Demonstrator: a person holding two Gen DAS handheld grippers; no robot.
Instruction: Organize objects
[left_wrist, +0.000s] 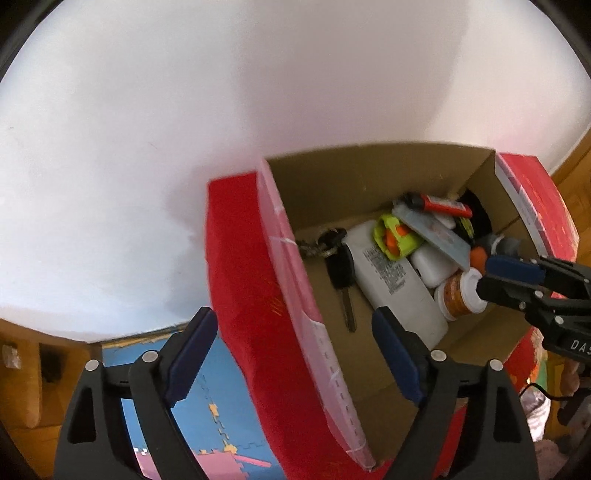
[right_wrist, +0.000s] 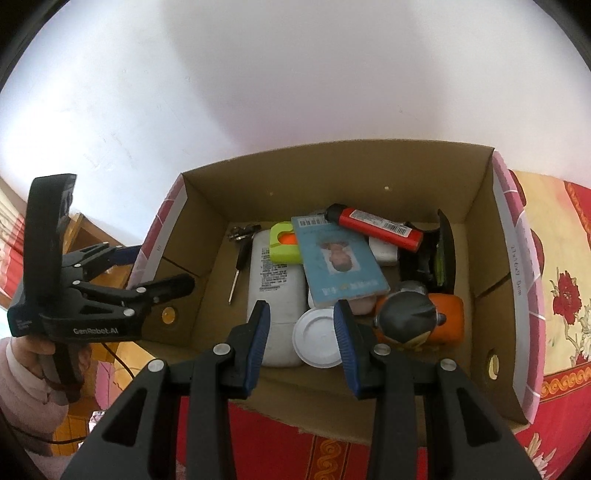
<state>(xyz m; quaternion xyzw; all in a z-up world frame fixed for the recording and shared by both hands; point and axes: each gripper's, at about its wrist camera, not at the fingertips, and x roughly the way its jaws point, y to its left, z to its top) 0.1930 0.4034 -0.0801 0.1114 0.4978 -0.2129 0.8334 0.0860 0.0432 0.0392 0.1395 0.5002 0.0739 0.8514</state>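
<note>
Two grippers work over one brown cardboard box (right_wrist: 332, 173) with red-and-pink outer walls, resting on a red patterned cloth. The right gripper (right_wrist: 301, 334) hangs above the box's near edge, its blue-padded fingers (right_wrist: 258, 339) partly spread and straddling the white round cap of a brown pill bottle (right_wrist: 317, 341); whether the pads press it cannot be told. The left gripper (left_wrist: 295, 354) has its fingers spread wide and empty, astride the box's left wall. A long white plastic bottle (right_wrist: 275, 291) lies just left of the cap, its long axis running from near edge to far edge. The right hand is judged nearer for any lift.
</note>
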